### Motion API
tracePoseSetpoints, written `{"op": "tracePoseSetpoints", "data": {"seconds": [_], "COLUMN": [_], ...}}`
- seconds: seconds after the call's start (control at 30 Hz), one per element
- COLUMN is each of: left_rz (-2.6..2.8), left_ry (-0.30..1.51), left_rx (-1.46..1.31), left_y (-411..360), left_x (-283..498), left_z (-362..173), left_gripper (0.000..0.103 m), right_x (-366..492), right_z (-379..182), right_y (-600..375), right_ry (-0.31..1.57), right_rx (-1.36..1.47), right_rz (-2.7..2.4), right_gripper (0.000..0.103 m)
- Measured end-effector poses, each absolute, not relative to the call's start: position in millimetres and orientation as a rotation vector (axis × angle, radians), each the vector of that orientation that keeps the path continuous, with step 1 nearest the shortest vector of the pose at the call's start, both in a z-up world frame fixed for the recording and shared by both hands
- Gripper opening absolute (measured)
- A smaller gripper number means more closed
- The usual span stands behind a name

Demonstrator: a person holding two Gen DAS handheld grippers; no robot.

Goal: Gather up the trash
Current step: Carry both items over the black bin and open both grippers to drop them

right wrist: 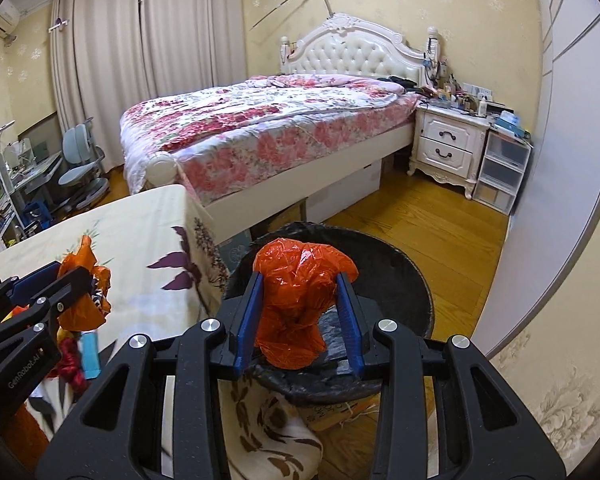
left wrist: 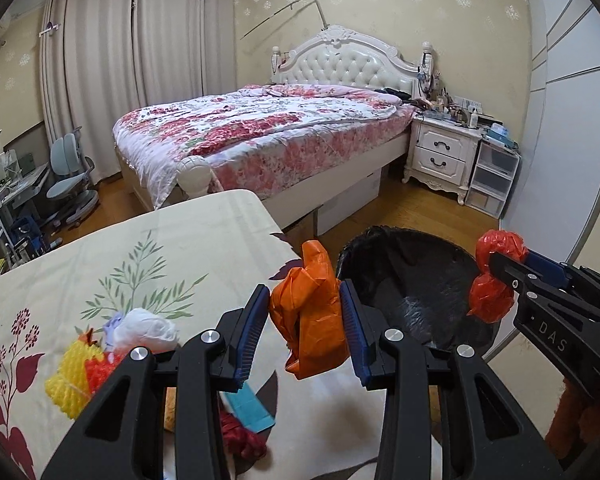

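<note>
My left gripper [left wrist: 306, 312] is shut on a crumpled orange plastic bag [left wrist: 308, 316], held over the table's right edge beside the bin. My right gripper [right wrist: 300, 308] is shut on a red-orange plastic bag [right wrist: 300, 300] and hangs above the black-lined trash bin [right wrist: 400, 268]. From the left wrist view the right gripper [left wrist: 496, 276] shows at the right with its red bag [left wrist: 494, 300] over the bin [left wrist: 412, 280]. In the right wrist view the left gripper [right wrist: 82, 284] and its orange bag [right wrist: 82, 312] sit at the left. More trash lies on the table: a white wad [left wrist: 148, 330], yellow foam net [left wrist: 70, 384], a blue card [left wrist: 252, 408].
The table [left wrist: 140, 248] wears a cream cloth with leaf prints. Beyond it stand a bed [left wrist: 260, 132] with a floral quilt, a white nightstand [left wrist: 440, 152], plastic drawers [left wrist: 492, 176], and a desk chair [left wrist: 68, 176] by the curtains. Wooden floor [right wrist: 420, 216] surrounds the bin.
</note>
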State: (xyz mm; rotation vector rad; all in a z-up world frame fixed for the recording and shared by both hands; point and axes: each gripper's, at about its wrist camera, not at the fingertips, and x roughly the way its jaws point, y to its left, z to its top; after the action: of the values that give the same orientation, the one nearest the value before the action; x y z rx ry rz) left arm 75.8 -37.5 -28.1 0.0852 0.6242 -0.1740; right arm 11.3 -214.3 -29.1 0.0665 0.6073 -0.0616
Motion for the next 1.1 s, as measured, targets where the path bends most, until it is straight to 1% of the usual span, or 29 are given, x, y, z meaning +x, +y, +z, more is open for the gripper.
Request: {"op": "tracePoseSetpoints", "data": {"seconds": [0.53,0.77,0.93,0.97,1.0,1.03,1.07,1.1], "left_rz": [-0.198,-0.196,-0.192,-0.191,-0.192,-0.190,-0.185,-0.185], "left_ry": [0.679,0.696,0.712,0.713,0.711,0.708,0.707,0.707], "left_rx": [0.151,0.170,0.167,0.167,0.168,0.170,0.171,0.170], "left_y": [-108,-116,-119,-120,-120,-120,-120,-119], "left_x": [142,158,167,166,166,167,168,168], "left_z": [-53,-61,-64,-64,-64,-64,-64,-64], "left_gripper": [0.039,0.039,0.041,0.043,0.049,0.053,0.058,0.060], "right_x": [55,71,80,81,82,83,82,81], "right_z": [-53,-60,-63,-62,-62,-62,-62,-62], "right_y": [-259,-269,-273,-275,-276,-277,-279,-280], "right_ry": [0.645,0.658,0.672,0.672,0.675,0.675,0.671,0.669], "right_rx": [0.151,0.170,0.167,0.162,0.161,0.164,0.172,0.177], "right_rz": [-0.133,-0.173,-0.181,-0.189,-0.200,-0.206,-0.212,-0.218], "right_gripper": [0.036,0.036,0.038,0.038,0.040,0.046,0.048,0.050]}}
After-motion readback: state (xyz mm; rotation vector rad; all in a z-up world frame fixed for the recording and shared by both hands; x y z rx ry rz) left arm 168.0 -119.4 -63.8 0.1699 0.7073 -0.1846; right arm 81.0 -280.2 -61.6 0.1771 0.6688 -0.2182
